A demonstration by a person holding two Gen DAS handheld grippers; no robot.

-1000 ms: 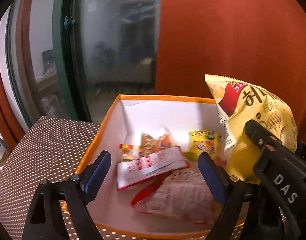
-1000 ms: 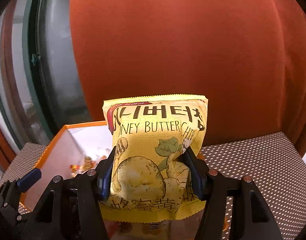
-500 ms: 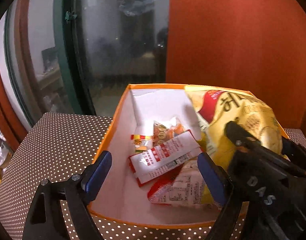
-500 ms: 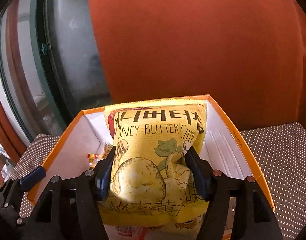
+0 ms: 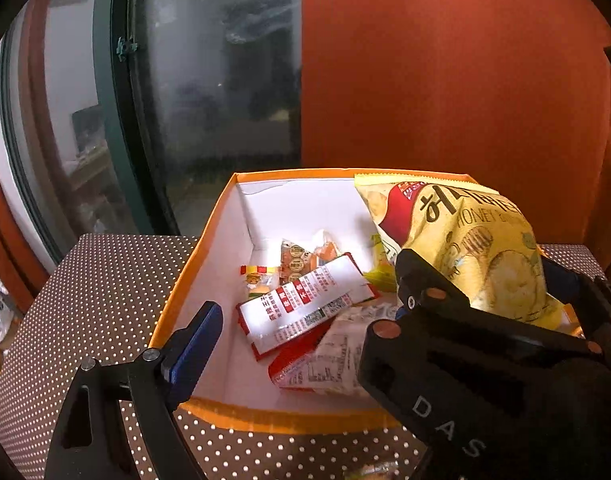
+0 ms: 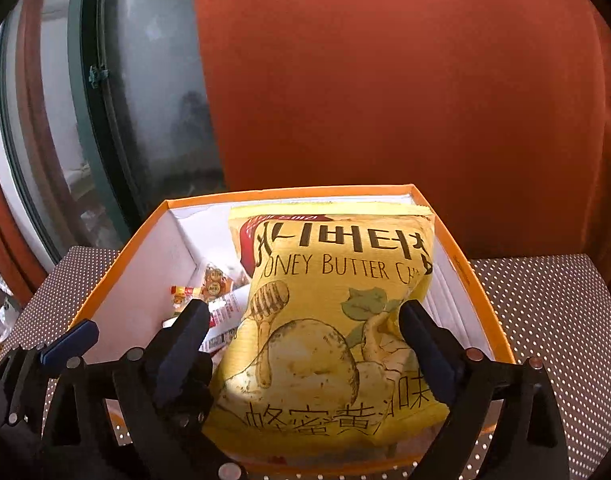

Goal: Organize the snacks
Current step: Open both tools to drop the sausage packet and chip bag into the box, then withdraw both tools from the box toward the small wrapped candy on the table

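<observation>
chip bag [image 6: 325, 320] | in orange box [image 6: 477, 304] | atop red-white packets [image 5: 305, 304]

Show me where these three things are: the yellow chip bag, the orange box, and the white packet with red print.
yellow chip bag [image 6: 329, 320], right wrist view, on the printed front.
orange box [image 5: 265, 416], left wrist view, on the near rim.
white packet with red print [image 5: 305, 304], left wrist view, on its top face.

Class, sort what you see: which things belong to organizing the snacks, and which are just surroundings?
Job:
yellow honey butter chip bag
orange box
red-and-white packet
small sweets
right gripper, opening

Surroundings:
dotted tabletop
window
orange curtain
</observation>
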